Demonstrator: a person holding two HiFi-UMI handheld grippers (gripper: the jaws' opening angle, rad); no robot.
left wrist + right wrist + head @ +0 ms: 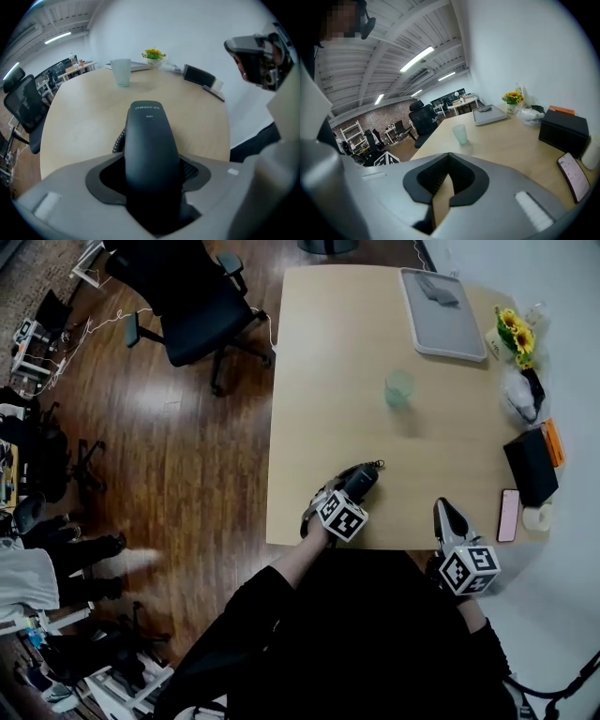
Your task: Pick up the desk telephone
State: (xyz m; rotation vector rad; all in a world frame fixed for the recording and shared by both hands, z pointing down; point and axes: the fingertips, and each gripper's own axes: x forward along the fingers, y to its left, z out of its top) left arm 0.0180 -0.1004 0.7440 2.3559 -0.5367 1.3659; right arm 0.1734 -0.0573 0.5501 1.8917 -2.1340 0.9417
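A black telephone handset (364, 476) lies along the jaws of my left gripper (345, 495), near the front edge of the pale wooden table (328, 352). In the left gripper view the handset (150, 140) fills the gap between the jaws, my left gripper (152, 176) is shut on it, and its coiled cord (119, 139) shows at its left side. My right gripper (443, 513) rests at the table's front edge to the right. Its jaws stand together with nothing between them (449, 183). I see no telephone base.
A pale green cup (398, 388) stands mid-table. A grey tray (441, 315) lies at the far end, with yellow flowers (516, 334) and a plastic bag (518, 395) on the right. A black box (530, 467) and a pink smartphone (509, 515) lie near my right gripper. An office chair (192, 306) stands left of the table.
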